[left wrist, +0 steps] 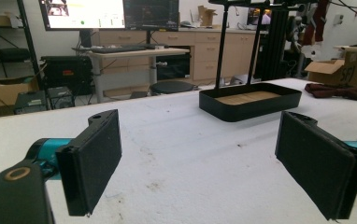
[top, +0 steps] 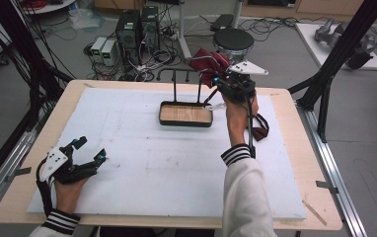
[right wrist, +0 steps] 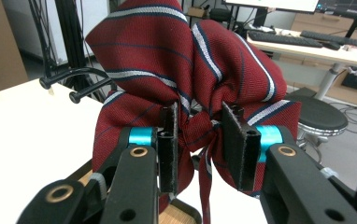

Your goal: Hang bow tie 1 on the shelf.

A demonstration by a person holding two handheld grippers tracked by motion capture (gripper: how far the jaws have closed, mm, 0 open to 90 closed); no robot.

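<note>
Striped tie [right wrist: 186, 70] bunched between right tongs [right wrist: 199, 144], clenched on it above tray [top: 185, 115]; left tongs [left wrist: 214, 163] released.

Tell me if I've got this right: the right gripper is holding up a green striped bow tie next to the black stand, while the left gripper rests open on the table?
Not quite. The bow tie is dark red with white and navy stripes, not green, as the right gripper view shows. The rest holds: the right gripper grips it beside the black stand, and the left gripper rests open.

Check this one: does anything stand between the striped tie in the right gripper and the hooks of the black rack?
Nothing visible does. The right gripper holds the bunched red striped tie clamped in its jaws, raised beside the rack's hooks. Only open air lies between them. The left gripper rests far off, open.
</note>
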